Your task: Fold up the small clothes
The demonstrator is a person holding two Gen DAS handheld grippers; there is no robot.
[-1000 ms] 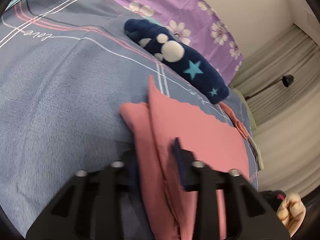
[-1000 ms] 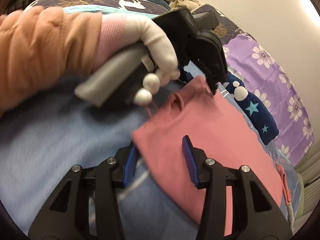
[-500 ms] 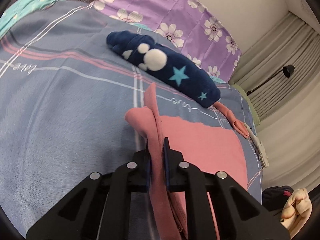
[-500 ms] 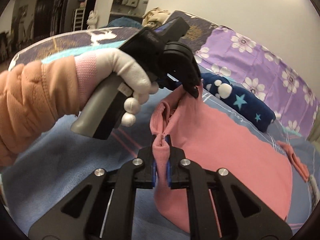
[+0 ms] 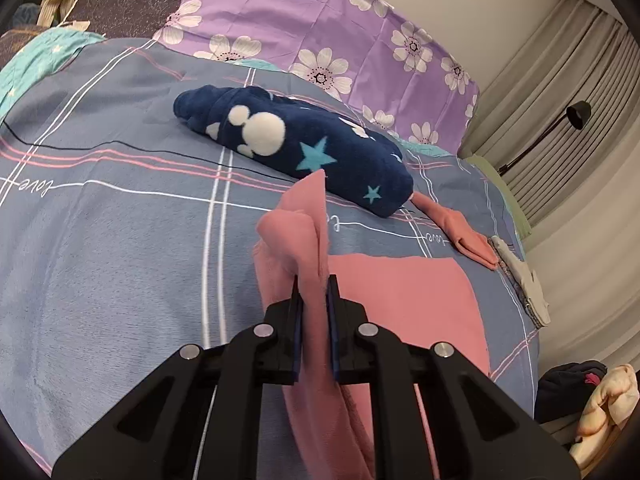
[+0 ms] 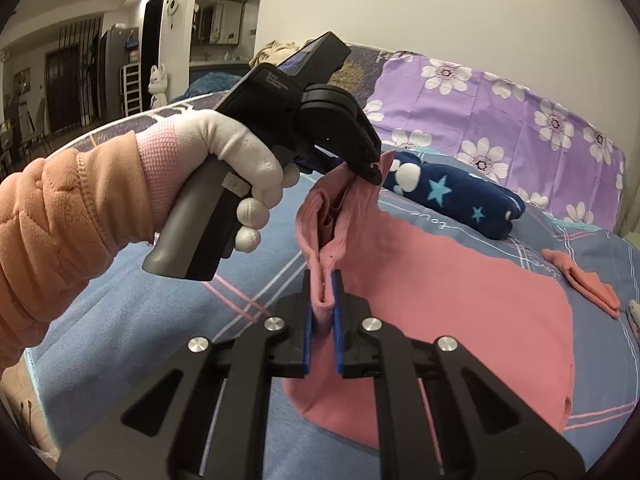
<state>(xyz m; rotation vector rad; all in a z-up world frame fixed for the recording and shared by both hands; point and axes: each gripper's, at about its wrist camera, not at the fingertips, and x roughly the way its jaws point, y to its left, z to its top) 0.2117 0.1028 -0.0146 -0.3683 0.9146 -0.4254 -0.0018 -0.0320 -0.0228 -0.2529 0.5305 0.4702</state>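
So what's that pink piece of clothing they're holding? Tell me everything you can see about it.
The pink garment looks like a small top in soft, matte, slightly fleecy fabric, plain with no print. Most of it lies flat on the blue plaid bedcover. One end is lifted and bunched into folds, pinched at two spots: the left gripper and the right gripper are each shut on its edge. A neck opening seems to gape between them. It lies apart from the navy star-print fleece beyond.
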